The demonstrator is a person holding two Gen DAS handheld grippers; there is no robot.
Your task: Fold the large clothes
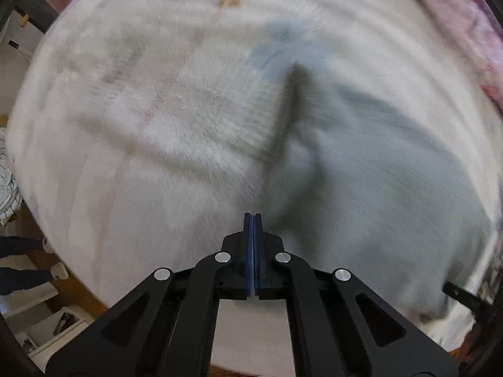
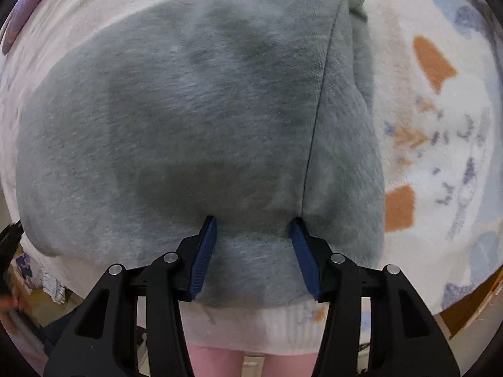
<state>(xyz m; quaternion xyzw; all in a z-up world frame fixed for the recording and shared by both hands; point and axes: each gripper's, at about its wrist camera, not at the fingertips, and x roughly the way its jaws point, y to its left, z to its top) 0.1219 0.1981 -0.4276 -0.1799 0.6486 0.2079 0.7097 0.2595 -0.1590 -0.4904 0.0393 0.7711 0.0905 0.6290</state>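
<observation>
Left wrist view, blurred: the left gripper (image 1: 253,220) points down with its blue-padded fingers (image 1: 257,251) pressed flat together, nothing visible between them. Below lies a fluffy white printed blanket (image 1: 141,119), and the grey fleece garment (image 1: 377,188) is spread on it to the right, one dark fold ridge running up its middle. Right wrist view, sharper: the right gripper (image 2: 253,223) hovers over the near edge of the grey fleece garment (image 2: 188,110), fingers (image 2: 204,251) spread about half wide, gripping nothing. The garment lies flat on the white blanket (image 2: 440,157) with orange and blue patches, a seam running down its right side.
</observation>
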